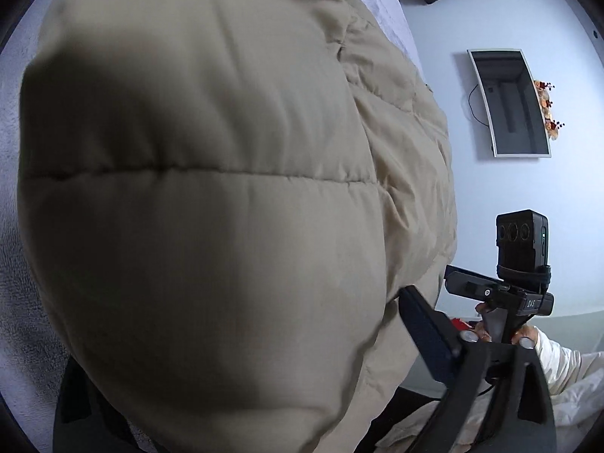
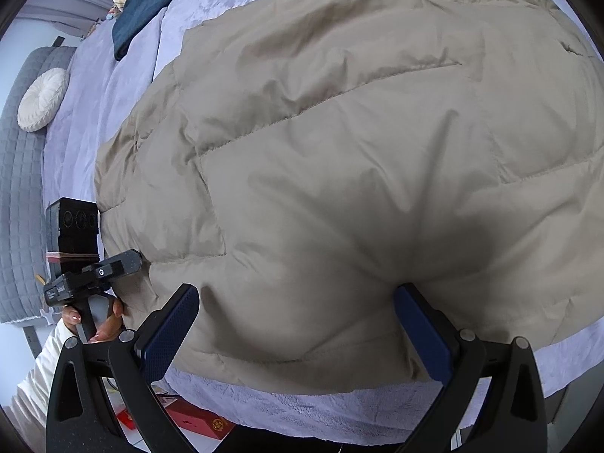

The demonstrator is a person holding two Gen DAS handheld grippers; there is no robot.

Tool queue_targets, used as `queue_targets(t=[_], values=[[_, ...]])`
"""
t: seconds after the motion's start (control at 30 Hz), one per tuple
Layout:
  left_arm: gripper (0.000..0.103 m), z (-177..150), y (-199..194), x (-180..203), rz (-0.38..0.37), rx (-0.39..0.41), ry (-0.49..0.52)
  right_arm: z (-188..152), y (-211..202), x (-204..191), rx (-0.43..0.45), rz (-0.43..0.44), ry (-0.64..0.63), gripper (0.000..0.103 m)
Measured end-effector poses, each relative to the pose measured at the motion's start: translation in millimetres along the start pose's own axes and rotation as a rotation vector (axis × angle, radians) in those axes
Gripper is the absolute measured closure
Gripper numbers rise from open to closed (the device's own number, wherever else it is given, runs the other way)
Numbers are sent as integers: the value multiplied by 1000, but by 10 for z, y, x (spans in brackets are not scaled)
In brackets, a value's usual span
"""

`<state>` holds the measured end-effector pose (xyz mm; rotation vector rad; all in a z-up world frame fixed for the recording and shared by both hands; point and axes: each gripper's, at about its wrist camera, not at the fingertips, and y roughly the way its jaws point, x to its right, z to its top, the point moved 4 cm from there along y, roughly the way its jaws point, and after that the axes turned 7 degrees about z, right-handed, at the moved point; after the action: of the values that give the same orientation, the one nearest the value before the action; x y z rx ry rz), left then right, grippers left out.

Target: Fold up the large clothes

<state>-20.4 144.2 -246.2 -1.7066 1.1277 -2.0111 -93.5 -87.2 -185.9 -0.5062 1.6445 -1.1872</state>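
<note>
A large beige quilted puffer coat (image 2: pixel 339 170) lies spread on the lavender bed cover (image 2: pixel 124 87). My right gripper (image 2: pixel 298 324) is open, its blue-padded jaws straddling the coat's bulging near edge at the bed's side. In the left wrist view the coat (image 1: pixel 207 207) fills most of the frame and hides my left gripper's left finger; the right finger (image 1: pixel 426 336) shows beside the fabric. The left gripper (image 2: pixel 130 260) also shows in the right wrist view, at the coat's left edge, touching it. The right gripper (image 1: pixel 458 273) shows in the left wrist view.
A dark blue garment (image 2: pixel 147 3) and a round white cushion (image 2: pixel 41 100) lie farther up the bed. A grey quilted headboard (image 2: pixel 19 196) stands at the left. A red box (image 2: pixel 196 421) lies on the floor below the bed edge. A wall screen (image 1: pixel 513 102) shows.
</note>
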Motion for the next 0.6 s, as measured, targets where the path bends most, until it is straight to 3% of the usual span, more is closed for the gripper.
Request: queue_targets(t=[0.07,0.1,0.23,0.3,0.33,0.4,0.43,0.47,0.6], values=[[59,17,-51,65,-3,17,2,-1,-20,-3,-4,2,0,0],[67,23,-111,125,-9,38,9,-4,-55,-18,-9,11,-2,0],[73,-14,-330,376,18,94,45,26,-242,-80,12,41,-21,0],[73,-35,-443,479,32,115,42,101,-421,-66,92,24,-35,0],[73,-41,-488,539,43,123,42,135,-483,-47,127,19,-40,7],[73,-58,-577,662,67,139,41,241,-573,5,183,2,-44,54],[73,-63,-617,720,75,145,37,305,-575,40,191,-5,-39,87],[73,-69,-659,811,85,154,35,382,-569,76,210,4,-38,92],[73,-112,-778,1213,162,181,35,699,-408,136,238,31,-86,92]])
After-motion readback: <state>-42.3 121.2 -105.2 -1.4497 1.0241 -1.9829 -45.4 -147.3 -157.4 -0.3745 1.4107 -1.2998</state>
